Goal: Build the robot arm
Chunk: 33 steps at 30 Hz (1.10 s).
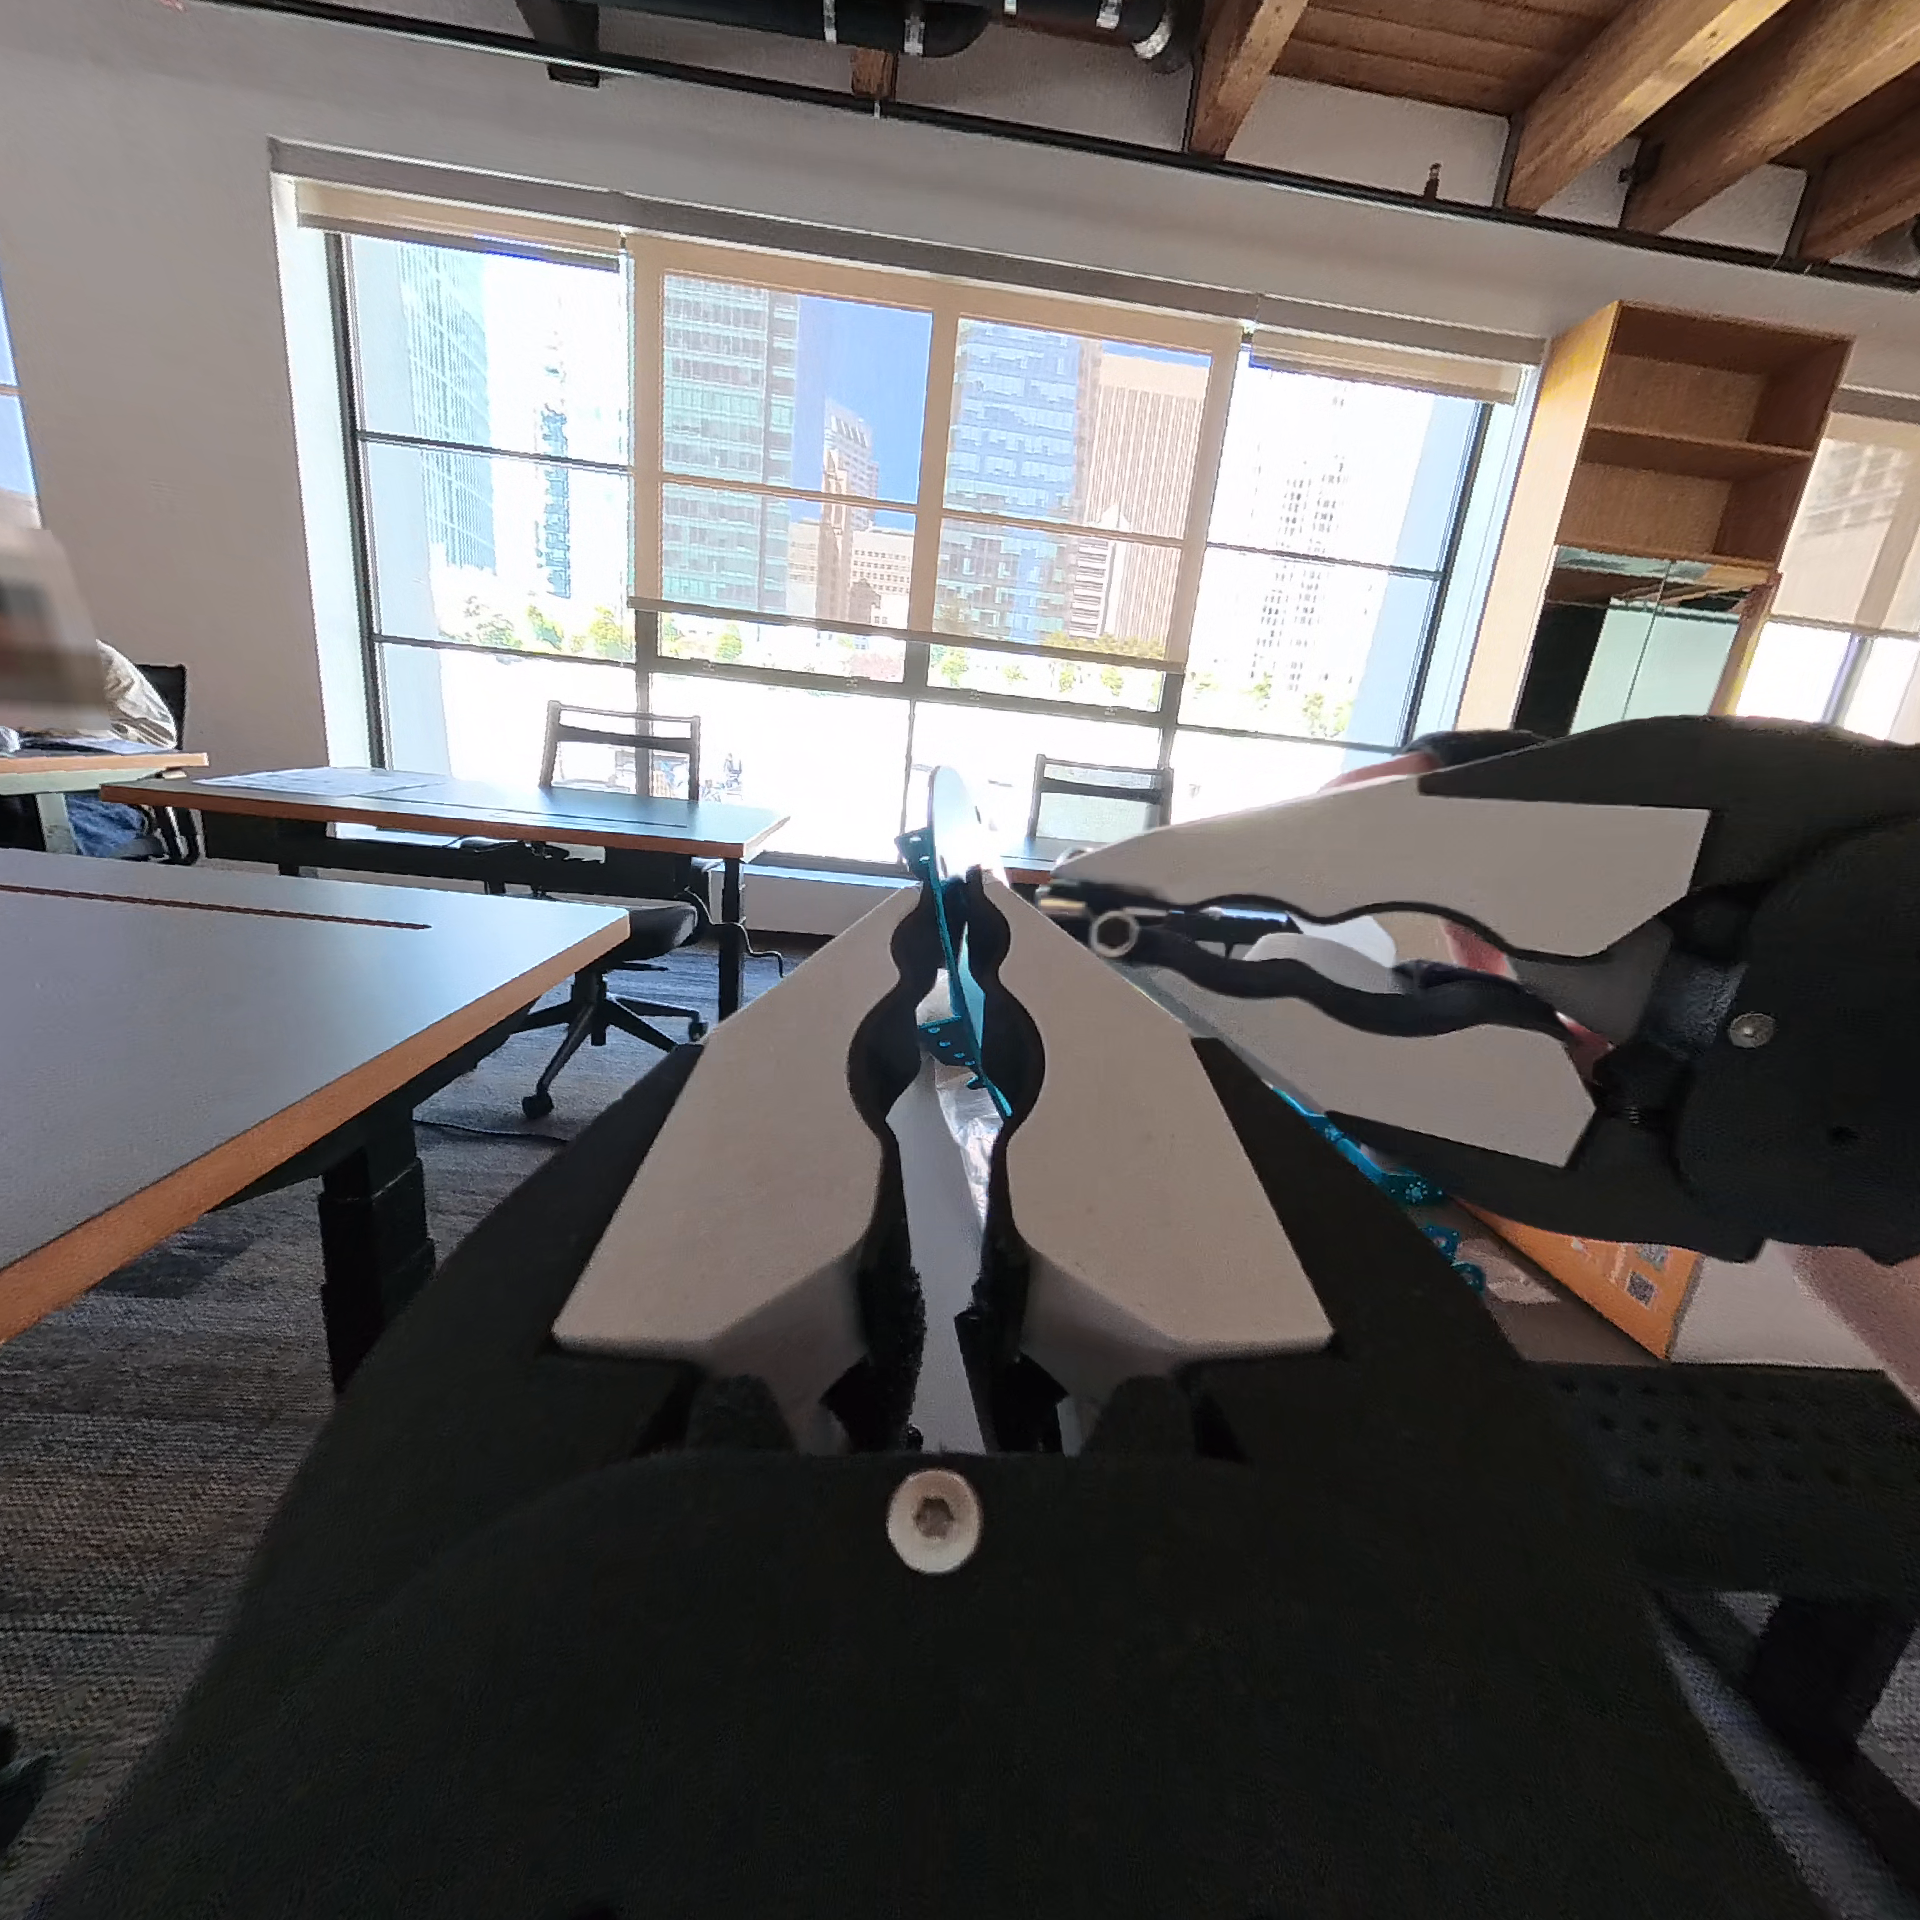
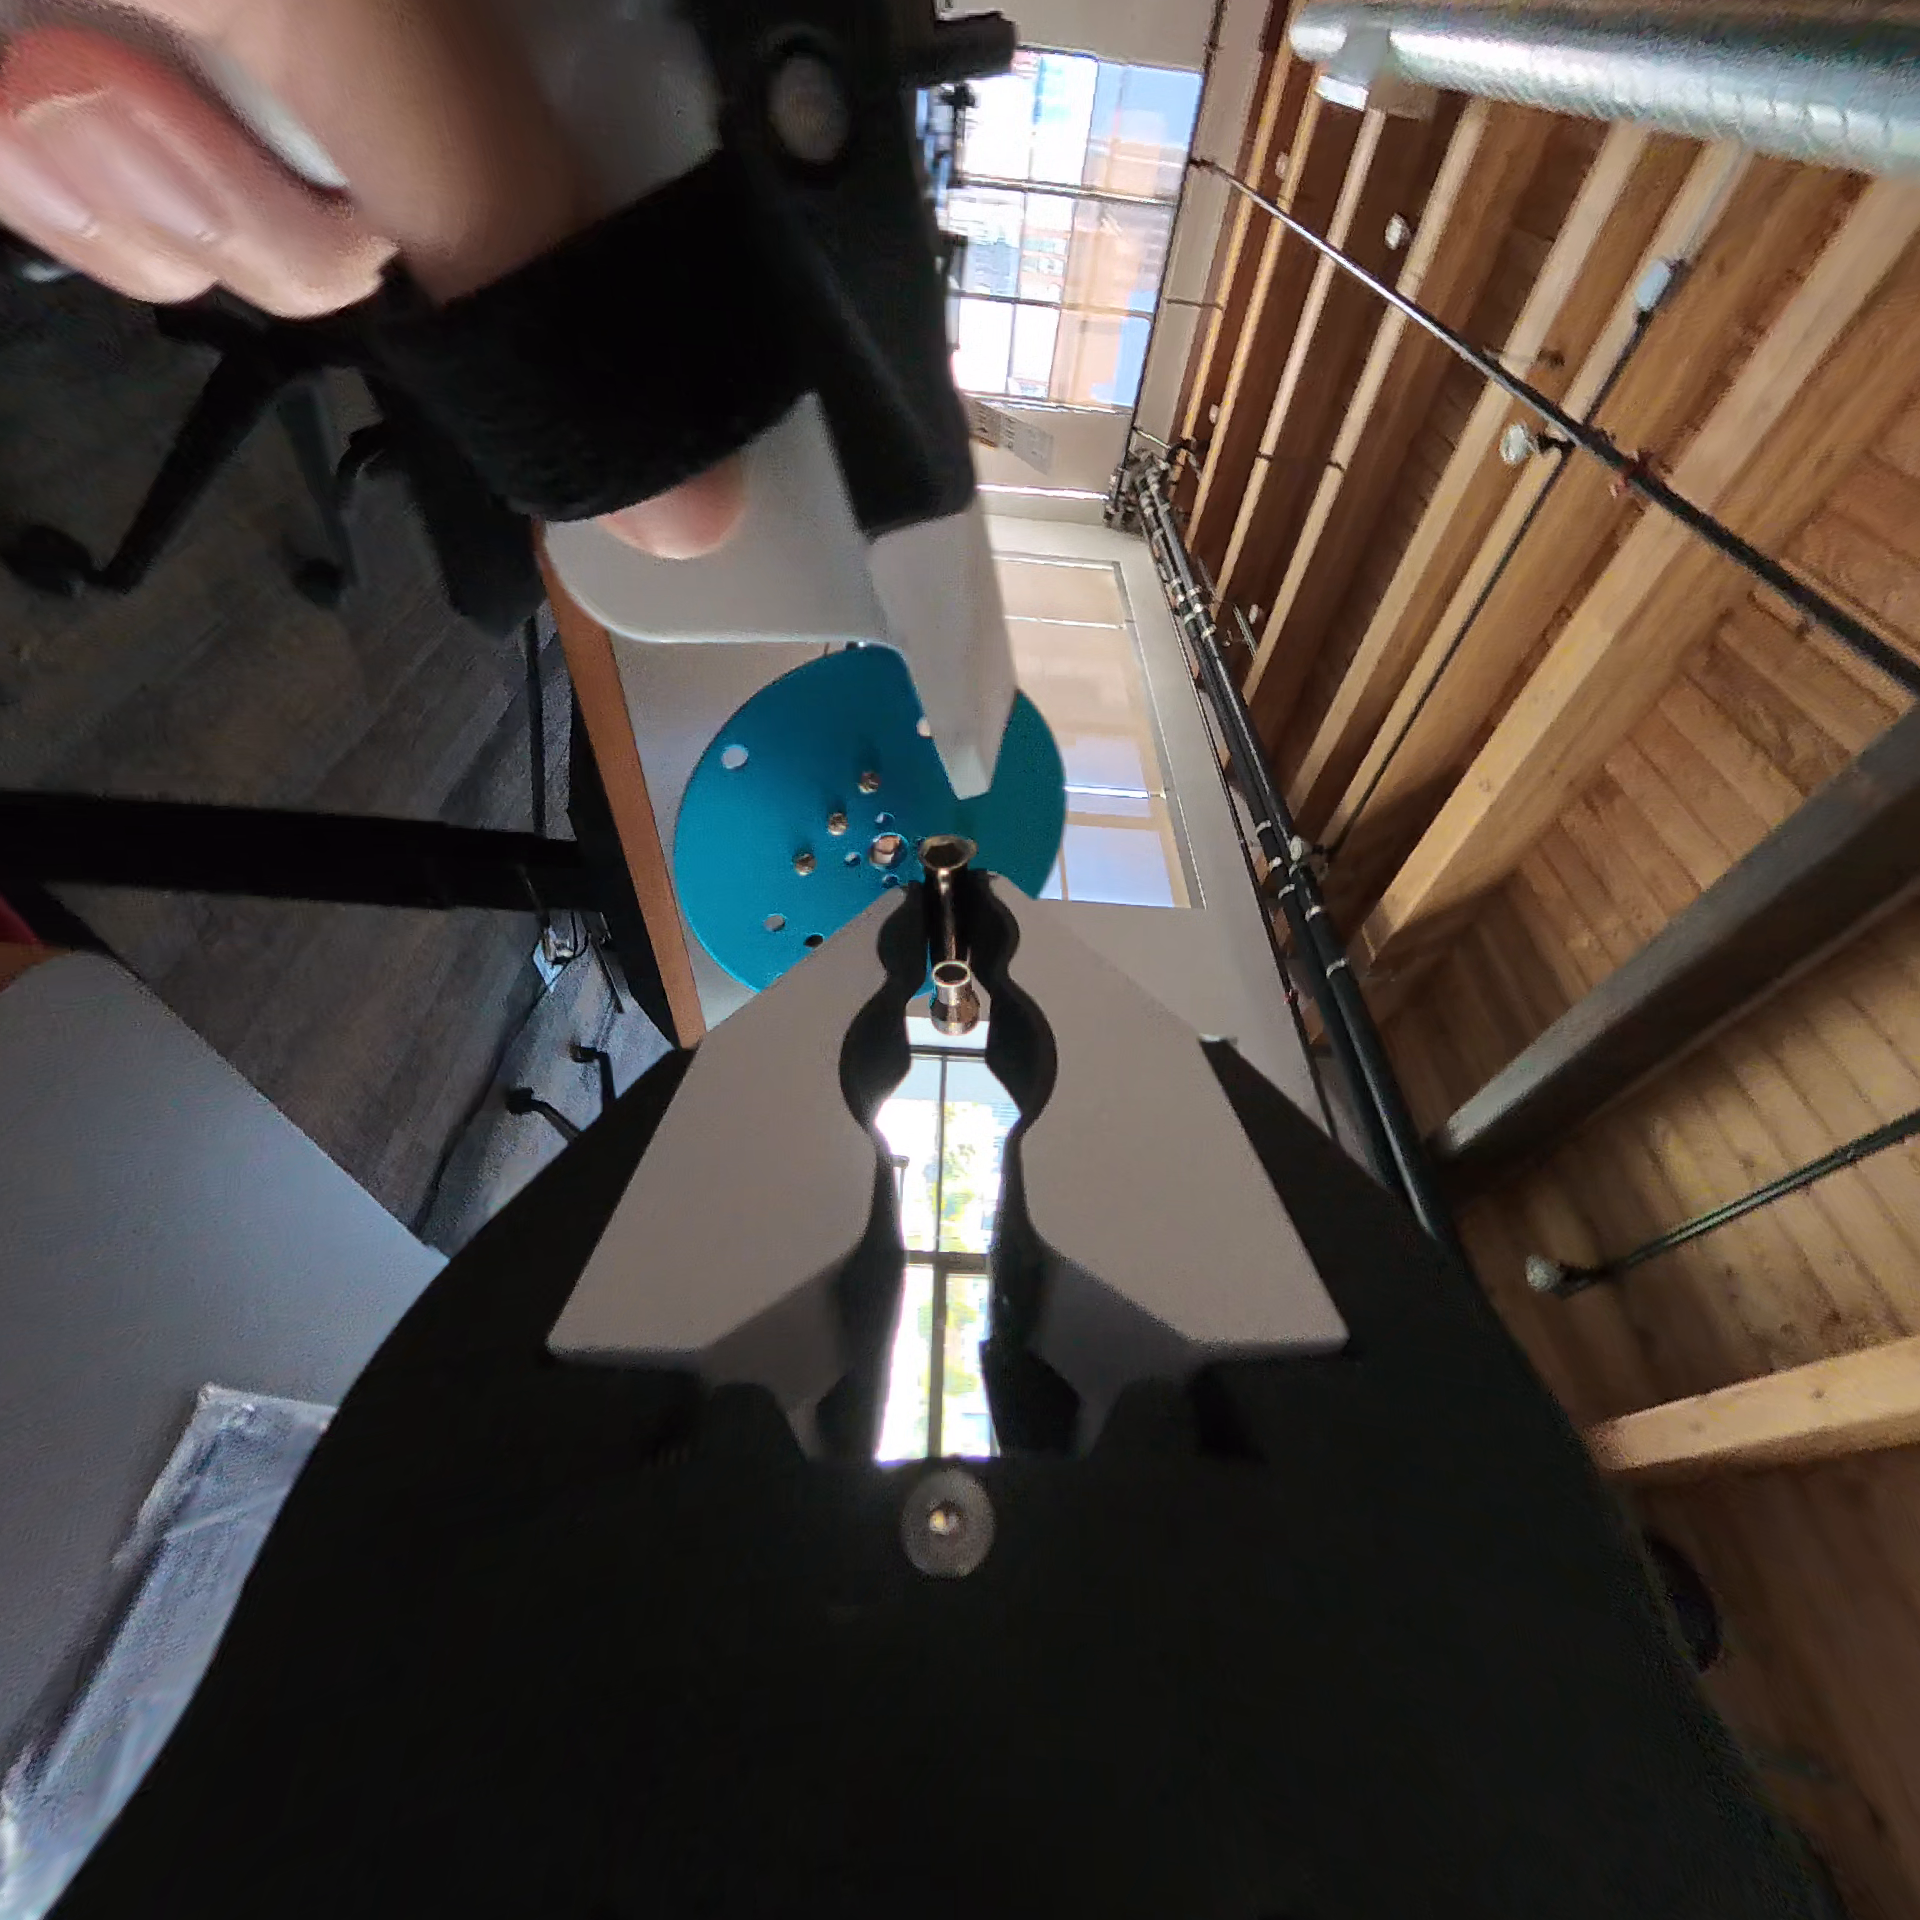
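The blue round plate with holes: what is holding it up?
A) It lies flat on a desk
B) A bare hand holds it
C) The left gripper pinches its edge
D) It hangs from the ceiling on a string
C: the left gripper has its fingers shut on the edge of the blue round plate, holding it up in the air, while the right gripper points a small metal tool at it.

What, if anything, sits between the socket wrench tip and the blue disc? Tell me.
Nothing visible. The right gripper clamps the small metal socket wrench, whose hex end sits at the face of the blue round plate, itself pinched edgewise by the left gripper.
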Each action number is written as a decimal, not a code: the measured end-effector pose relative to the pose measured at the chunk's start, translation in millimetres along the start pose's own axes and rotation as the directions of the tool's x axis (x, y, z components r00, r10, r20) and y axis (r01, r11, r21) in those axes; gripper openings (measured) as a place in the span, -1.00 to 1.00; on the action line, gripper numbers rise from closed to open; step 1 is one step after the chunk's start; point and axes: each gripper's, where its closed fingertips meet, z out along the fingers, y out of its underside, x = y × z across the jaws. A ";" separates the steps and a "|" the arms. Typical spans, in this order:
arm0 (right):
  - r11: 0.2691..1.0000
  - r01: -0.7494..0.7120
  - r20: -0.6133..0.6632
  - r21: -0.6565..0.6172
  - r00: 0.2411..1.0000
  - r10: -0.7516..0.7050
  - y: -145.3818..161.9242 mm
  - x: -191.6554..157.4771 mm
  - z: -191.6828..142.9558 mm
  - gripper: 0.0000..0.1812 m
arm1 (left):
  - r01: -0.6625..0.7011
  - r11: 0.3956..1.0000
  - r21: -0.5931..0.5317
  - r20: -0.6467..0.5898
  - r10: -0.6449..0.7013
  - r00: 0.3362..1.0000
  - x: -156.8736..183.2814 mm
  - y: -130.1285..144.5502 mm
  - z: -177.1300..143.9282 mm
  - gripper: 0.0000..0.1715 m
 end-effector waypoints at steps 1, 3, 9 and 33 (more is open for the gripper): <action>1.000 0.024 0.001 -0.006 1.000 -0.024 1.2 -0.5 1.3 -0.93 | -0.018 1.000 -0.002 0.002 0.018 1.000 1.4 0.4 0.0 -0.97; 0.999 0.042 0.014 0.006 0.999 -0.042 2.3 -1.5 1.7 -0.93 | -0.065 0.998 -0.008 0.010 0.065 0.998 3.9 1.2 -0.3 -0.97; 0.998 0.047 -0.007 0.044 0.999 -0.047 2.4 3.8 -4.2 -0.92 | -0.124 0.992 -0.013 0.011 0.125 0.992 8.5 1.9 -1.8 -0.98; 0.999 -0.007 0.049 0.044 0.999 0.005 8.1 -4.4 -4.4 -0.93 | -0.194 0.979 -0.065 -0.023 0.192 0.981 21.2 8.7 0.3 -0.97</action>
